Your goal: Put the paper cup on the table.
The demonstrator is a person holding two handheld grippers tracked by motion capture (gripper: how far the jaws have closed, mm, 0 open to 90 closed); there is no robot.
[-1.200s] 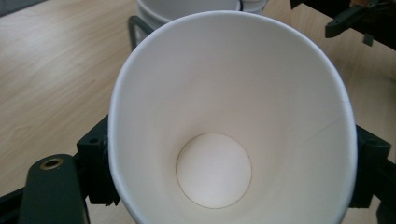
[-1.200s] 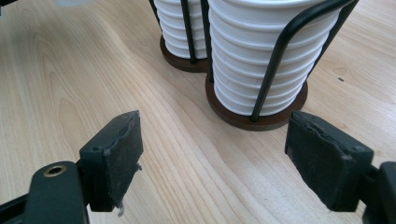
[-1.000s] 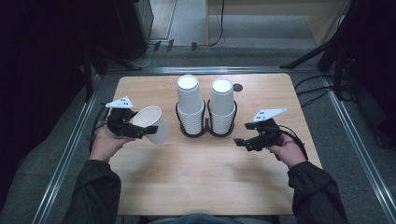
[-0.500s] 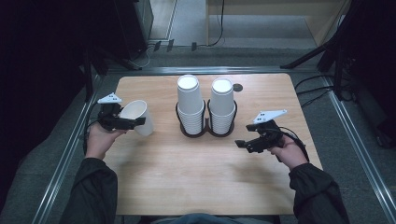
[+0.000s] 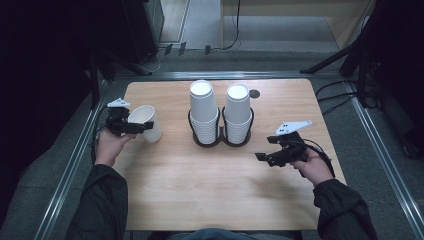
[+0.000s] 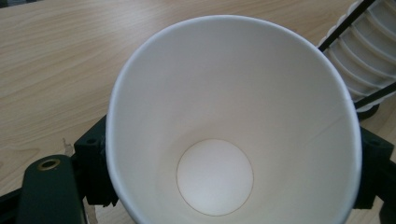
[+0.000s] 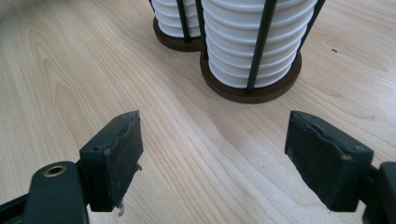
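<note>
A white paper cup (image 5: 145,123) sits between the jaws of my left gripper (image 5: 132,126) near the table's left edge, and the gripper is shut on it. The cup leans a little, its mouth turned up toward the hand. In the left gripper view I look straight into the empty cup (image 6: 224,140), with a black jaw on each side of its wall. Whether its base touches the wood I cannot tell. My right gripper (image 5: 264,156) hovers low over the table at the right with its jaws open and nothing between the fingers (image 7: 114,154).
Two tall stacks of white cups (image 5: 204,112) (image 5: 237,112) stand in black wire holders on round brown bases at the table's middle back. In the right gripper view the nearer holder (image 7: 254,88) lies just ahead. A small dark hole (image 5: 255,93) marks the wooden table (image 5: 210,195).
My left hand has carried the cup left, toward the table's left edge, and a little lower. The right hand and its open gripper have stayed put.
</note>
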